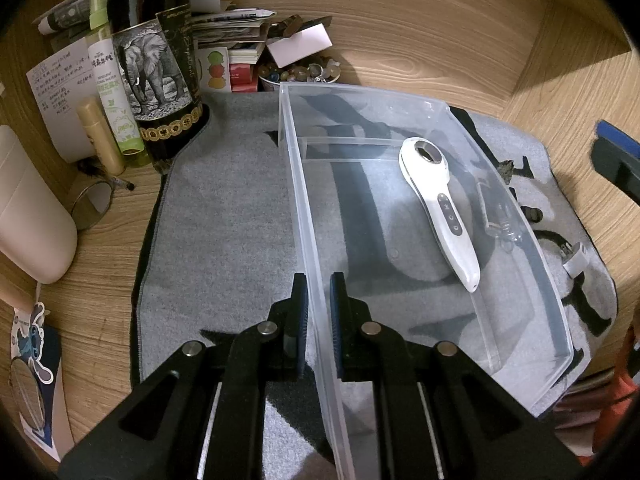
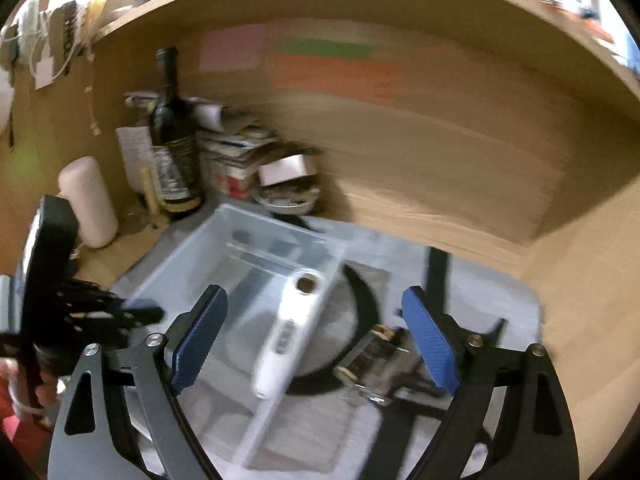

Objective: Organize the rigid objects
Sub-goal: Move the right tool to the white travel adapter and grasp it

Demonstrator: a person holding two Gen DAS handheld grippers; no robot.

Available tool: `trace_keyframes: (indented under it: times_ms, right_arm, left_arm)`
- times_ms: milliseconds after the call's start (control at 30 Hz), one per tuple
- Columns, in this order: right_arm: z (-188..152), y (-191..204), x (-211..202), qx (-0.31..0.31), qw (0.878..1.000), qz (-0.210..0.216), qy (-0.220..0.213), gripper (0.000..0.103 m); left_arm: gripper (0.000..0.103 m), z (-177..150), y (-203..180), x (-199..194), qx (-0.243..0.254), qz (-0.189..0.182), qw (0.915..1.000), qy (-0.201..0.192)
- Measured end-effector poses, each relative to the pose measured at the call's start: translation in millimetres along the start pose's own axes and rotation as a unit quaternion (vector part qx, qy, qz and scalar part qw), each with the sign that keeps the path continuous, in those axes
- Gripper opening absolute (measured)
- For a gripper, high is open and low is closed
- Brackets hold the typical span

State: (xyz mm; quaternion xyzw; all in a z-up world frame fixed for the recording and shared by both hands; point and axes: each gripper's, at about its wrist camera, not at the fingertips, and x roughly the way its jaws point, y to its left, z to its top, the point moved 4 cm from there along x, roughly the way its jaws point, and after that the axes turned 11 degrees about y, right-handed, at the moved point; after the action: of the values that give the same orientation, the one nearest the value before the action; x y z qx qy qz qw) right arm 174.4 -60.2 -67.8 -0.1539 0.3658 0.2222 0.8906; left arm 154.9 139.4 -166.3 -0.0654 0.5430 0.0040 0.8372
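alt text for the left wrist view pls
The left gripper is clamped on the near wall of a clear bin that sits on a grey mat. A white handheld device lies inside the bin. A dark bottle stands among clutter at the back left.

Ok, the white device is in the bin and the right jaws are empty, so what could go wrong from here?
1. The left gripper pinches only the thin wall of the clear bin; a tug could tilt or slide it on the grey mat.
2. The white handheld device lies diagonally in the bin, so later items may land on it.
3. The right gripper is open, and the right wrist view is blurred; the small clear item on the mat could be misjudged.
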Motion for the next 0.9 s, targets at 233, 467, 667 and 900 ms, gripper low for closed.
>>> trace_keyframes:
  times_ms: [233,467,667,900]
  right_arm:
    - [-33.2,-72.7,-6.6,0.068,0.995,-0.067,0.025,0.097]
    - [-87.8,-122.4,13.6,0.145,0.983,-0.079,0.086,0.097]
    - [-129.3,-135.3,35.9,0.178,0.973,-0.067,0.131,0.097]
    - [-150.5,-144.9,47.3,0.214,0.965,-0.021,0.154,0.072]
  left_arm:
    - [0.01,-0.8,-0.9,-0.1,-0.001,0.001,1.0,-0.002]
    - [0.01,-0.9,0.0,-0.1,-0.001,0.001,1.0,-0.001]
    - [0.01,-0.8,0.2,-0.5,-0.004,0.002,1.0,0.001]
    - [0.01,-1.4,-0.6,-1.0,-0.003,0.006,1.0,0.0]
